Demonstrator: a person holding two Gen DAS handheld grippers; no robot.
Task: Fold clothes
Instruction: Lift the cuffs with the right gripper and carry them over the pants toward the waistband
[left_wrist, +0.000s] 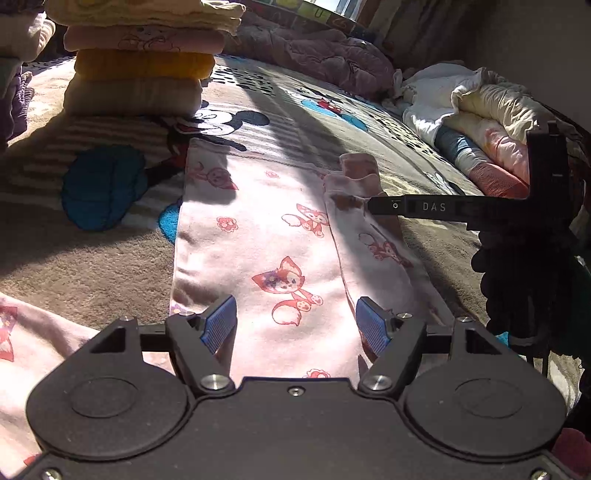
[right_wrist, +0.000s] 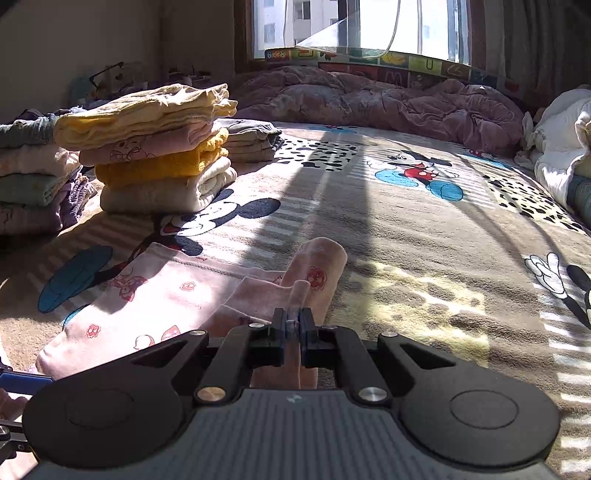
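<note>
A pink garment with a red fox print (left_wrist: 258, 236) lies flat on the Mickey Mouse blanket (left_wrist: 110, 240). My left gripper (left_wrist: 295, 323) is open just above its near part, blue pads (left_wrist: 221, 321) wide apart and holding nothing. My right gripper (right_wrist: 292, 323) is shut on the garment's pink sleeve (right_wrist: 317, 273) and holds its cuff raised off the blanket. In the left wrist view the right gripper (left_wrist: 369, 206) comes in from the right, clamped on the sleeve (left_wrist: 354, 177). The garment also shows in the right wrist view (right_wrist: 147, 306).
A stack of folded yellow, pink and cream clothes (right_wrist: 155, 147) stands at the back left, with more folded piles (right_wrist: 33, 177) beside it. A crumpled mauve quilt (right_wrist: 369, 103) lies under the window. A heap of unfolded laundry (left_wrist: 472, 122) sits at the right.
</note>
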